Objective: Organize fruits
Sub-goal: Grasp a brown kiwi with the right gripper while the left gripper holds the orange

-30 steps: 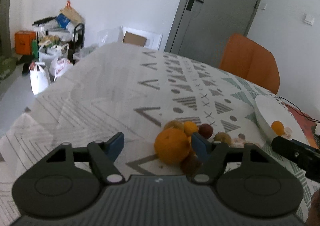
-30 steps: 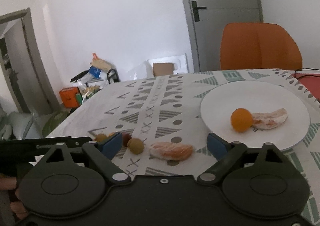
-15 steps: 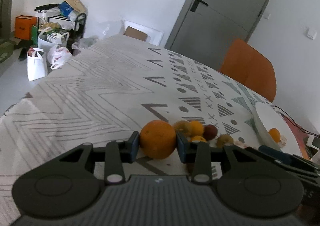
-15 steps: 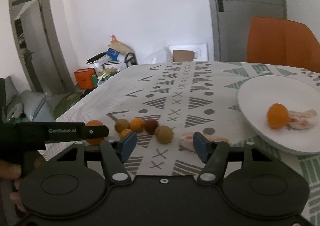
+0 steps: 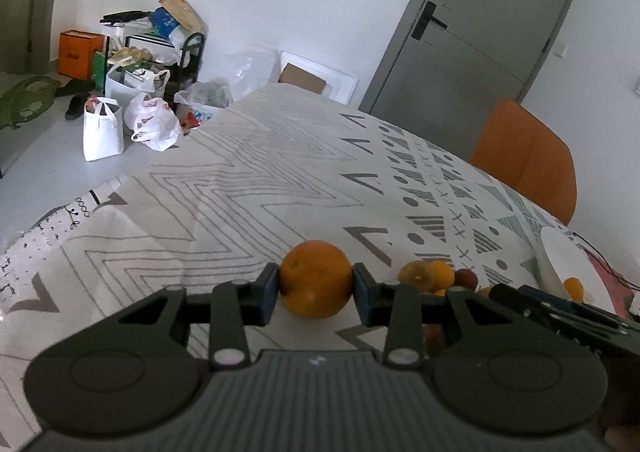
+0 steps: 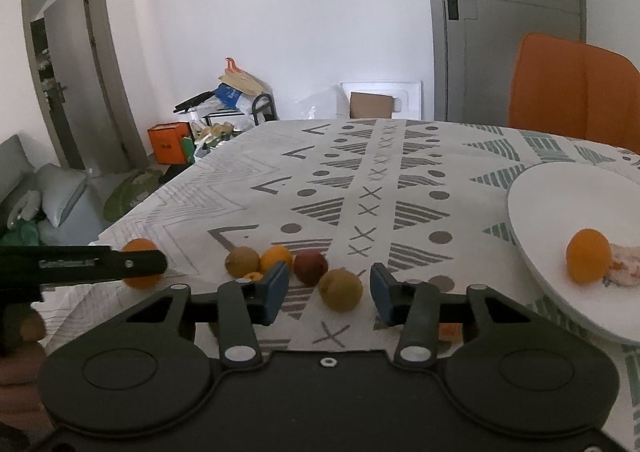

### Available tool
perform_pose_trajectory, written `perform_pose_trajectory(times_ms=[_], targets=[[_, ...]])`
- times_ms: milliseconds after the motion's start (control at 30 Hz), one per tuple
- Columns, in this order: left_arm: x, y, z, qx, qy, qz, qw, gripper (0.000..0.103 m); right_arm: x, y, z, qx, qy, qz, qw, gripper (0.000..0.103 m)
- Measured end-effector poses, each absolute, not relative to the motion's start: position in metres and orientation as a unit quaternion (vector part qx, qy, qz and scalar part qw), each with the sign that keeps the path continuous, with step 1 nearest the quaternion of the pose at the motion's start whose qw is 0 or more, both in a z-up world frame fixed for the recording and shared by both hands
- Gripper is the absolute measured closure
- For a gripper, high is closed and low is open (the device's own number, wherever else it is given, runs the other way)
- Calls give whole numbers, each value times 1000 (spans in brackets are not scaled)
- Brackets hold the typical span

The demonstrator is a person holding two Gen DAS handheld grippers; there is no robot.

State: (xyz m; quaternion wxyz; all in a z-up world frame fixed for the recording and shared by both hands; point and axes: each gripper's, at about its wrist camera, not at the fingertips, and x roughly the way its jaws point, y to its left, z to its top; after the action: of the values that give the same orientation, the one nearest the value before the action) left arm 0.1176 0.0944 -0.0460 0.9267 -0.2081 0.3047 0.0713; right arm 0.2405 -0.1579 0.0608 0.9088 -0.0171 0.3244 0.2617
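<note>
My left gripper (image 5: 315, 288) is shut on a large orange (image 5: 315, 278), just above the patterned tablecloth; it also shows in the right wrist view (image 6: 138, 270) behind the left gripper's finger. My right gripper (image 6: 329, 290) is open, with a brownish round fruit (image 6: 341, 289) between its fingers. A cluster lies beside it: a brown fruit (image 6: 242, 261), a small orange (image 6: 276, 257) and a dark red fruit (image 6: 311, 266). The white plate (image 6: 540, 196) at the right holds a small orange (image 6: 588, 256) and a peeled segment (image 6: 624, 270).
An orange chair (image 6: 576, 88) stands behind the table's far right side. A grey door (image 5: 472, 32) is behind it. Bags and a cluttered rack (image 5: 140, 92) stand on the floor at the left. A peeled segment (image 6: 450, 330) lies under the right gripper's right finger.
My left gripper closed on the large orange and lifted it left, away from the cluster. My right gripper moved left from the plate and narrowed around the brownish fruit.
</note>
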Motion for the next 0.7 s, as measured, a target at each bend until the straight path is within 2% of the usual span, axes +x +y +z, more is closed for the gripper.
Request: perform_pose_trajectory(times_ms=[67,133,167,200,700], targets=[[117,94,-46,-208,304,71,927,65,246,-154,56,-30,326,260,908,58],[118,93,-46,-206,305,71,927,65,249,-149,50,-49,335,259,904,66],[118,92,-45,-204,305,71,927,65,251,-149,48,-49,341,260,902,75],[119,92,-44,-201,306,71,928,65,251,-150,47,-44,343,263,901,78],[131,37,-21,-157,290,53,943,65,239,-221,91,1,276,260,925,78]])
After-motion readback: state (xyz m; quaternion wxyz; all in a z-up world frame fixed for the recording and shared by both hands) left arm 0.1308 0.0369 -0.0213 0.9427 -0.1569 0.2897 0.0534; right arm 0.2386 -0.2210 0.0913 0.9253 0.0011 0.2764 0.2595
